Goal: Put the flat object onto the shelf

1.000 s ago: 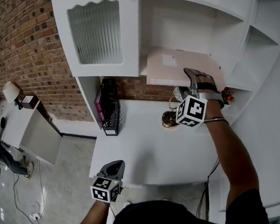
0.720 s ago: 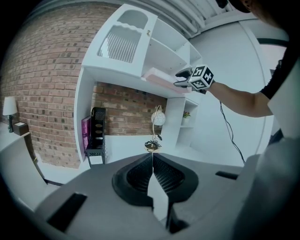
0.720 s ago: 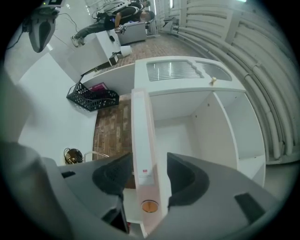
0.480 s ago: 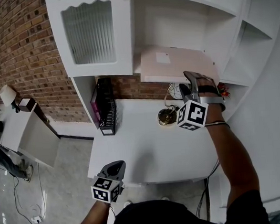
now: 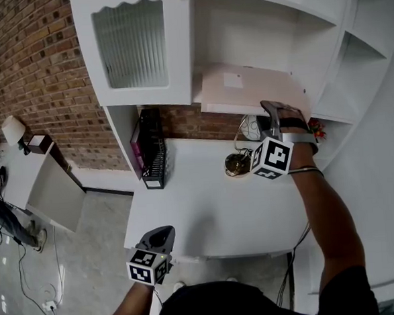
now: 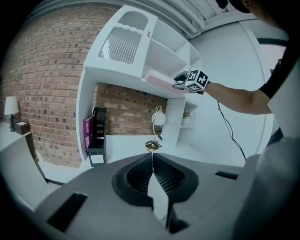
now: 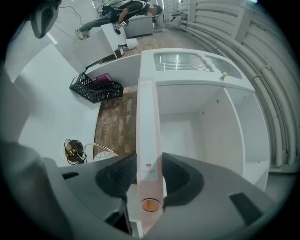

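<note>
Binder (image 5: 246, 89) lies flat in shelf compartment (image 5: 255, 28); rack (image 5: 155, 160) holds magenta book (image 5: 139, 145).

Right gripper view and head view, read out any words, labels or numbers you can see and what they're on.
No text can be read.
Spine label on the binder: tiny print with a red mark, too small to read.
Top label on the binder, head view: white patch, too blurred to read.

Open shelf bay (image 5: 256, 35) above the folder (image 5: 246, 89) (brass ornament (image 5: 238, 163) below, rack (image 5: 155, 156) leftward)
</note>
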`<state>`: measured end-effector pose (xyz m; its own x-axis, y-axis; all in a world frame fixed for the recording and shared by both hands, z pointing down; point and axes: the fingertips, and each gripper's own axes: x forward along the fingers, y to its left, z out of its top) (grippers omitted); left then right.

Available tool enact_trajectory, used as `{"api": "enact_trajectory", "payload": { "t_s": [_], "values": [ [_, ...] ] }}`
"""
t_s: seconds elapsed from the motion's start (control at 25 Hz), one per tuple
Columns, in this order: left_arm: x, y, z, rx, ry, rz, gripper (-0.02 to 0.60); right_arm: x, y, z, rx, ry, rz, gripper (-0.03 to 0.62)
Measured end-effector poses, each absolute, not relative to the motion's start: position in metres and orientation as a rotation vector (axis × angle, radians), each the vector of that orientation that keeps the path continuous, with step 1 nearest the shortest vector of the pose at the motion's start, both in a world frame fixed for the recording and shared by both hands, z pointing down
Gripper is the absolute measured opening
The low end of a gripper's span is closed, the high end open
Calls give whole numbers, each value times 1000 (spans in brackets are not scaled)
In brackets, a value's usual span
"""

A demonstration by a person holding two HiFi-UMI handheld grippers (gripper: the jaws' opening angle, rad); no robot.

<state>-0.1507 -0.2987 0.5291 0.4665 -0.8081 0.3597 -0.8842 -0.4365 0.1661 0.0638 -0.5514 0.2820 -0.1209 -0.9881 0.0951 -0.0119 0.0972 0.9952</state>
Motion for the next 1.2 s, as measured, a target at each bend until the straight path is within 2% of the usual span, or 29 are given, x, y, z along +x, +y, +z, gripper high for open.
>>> {"api": "enact_trajectory", "payload": {
  "t_s": [0.64,1.0,1.2],
  "values": [
    [-165,-301,529,2336,-1512,305,6,57,-620,272,1028,-1351,-1166,169],
    [-168,-302,529,2318,-1534,297,6,51,-620,271,987,-1362,-1170,174],
    [-163,-303,525,2335,-1523,300,6,53,-617,267,985,-1345,-1172,226]
  ]
}}
